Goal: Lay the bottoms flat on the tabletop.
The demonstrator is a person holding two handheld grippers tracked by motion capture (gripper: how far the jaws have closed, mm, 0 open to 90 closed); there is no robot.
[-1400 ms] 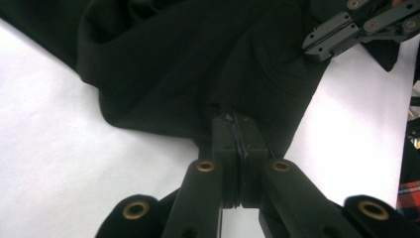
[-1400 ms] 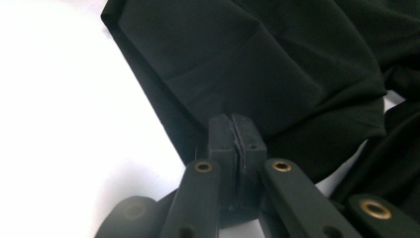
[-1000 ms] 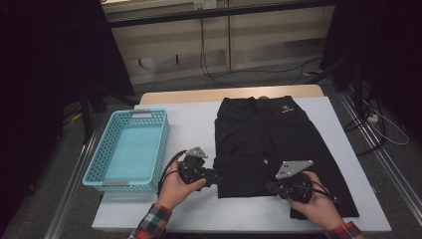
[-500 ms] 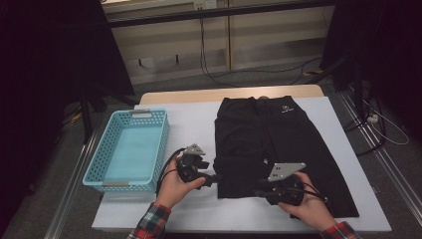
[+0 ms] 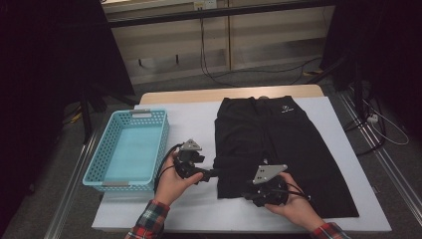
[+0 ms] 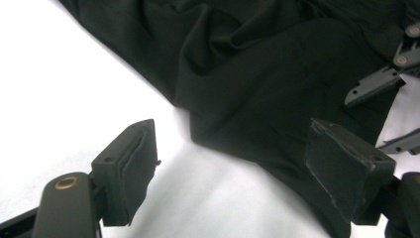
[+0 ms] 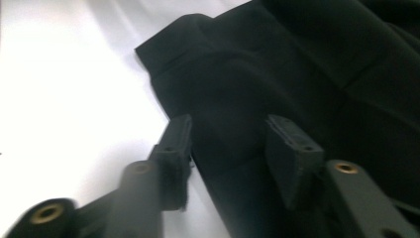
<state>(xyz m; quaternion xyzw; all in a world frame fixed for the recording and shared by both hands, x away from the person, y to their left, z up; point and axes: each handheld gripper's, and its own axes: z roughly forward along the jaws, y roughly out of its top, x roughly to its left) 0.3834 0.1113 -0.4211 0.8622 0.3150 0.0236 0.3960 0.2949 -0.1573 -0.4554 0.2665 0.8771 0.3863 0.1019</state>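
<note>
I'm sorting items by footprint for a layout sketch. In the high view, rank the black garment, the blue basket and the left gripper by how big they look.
1. black garment, the largest
2. blue basket, clearly smaller
3. left gripper, by far the smallest

left gripper [image 6: 237,168] fingers apart | black garment [image 6: 277,74] edge between, unpinched
</note>
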